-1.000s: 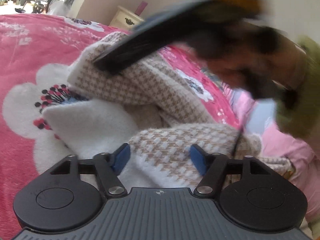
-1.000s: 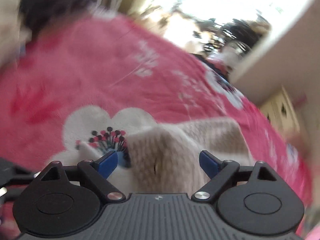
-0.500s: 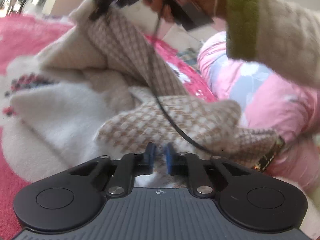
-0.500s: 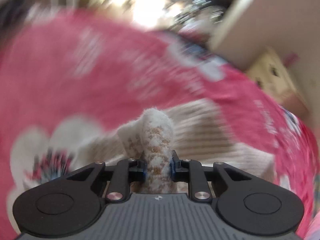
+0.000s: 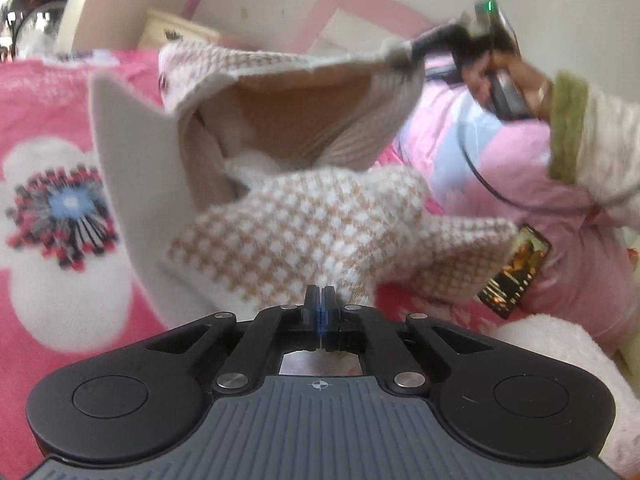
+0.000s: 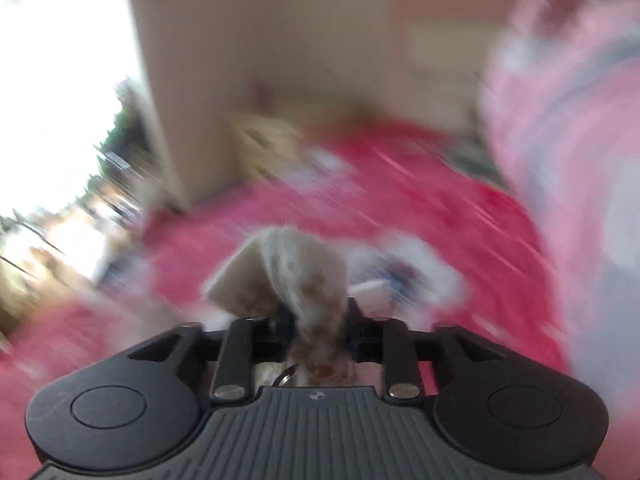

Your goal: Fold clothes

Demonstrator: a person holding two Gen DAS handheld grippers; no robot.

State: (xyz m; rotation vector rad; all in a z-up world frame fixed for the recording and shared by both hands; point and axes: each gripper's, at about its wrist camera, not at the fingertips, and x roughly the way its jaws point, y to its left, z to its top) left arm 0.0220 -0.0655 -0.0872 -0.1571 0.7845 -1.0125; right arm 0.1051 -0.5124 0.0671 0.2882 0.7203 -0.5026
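While left gripper point(image 5: 319, 300) stays clenched pinning sweater point(image 5: 320, 220) hem, right gripper point(image 6: 316, 320), jaws opening, lifts a bunched corner to spread it.

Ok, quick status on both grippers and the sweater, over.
Left gripper shut on sweater edge. Right gripper lifting another bunch, fingers opening. Phone lying beside it on the blanket.

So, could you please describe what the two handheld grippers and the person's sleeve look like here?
Both grippers are alike: the left gripper and right gripper have black linkage arms with silver rivets, round black side discs and a ribbed grey base bearing a small crosshair mark. The left's pads are blue. A thin black cable hangs from the right one. The sleeve is fluffy cream with an olive-green cuff.
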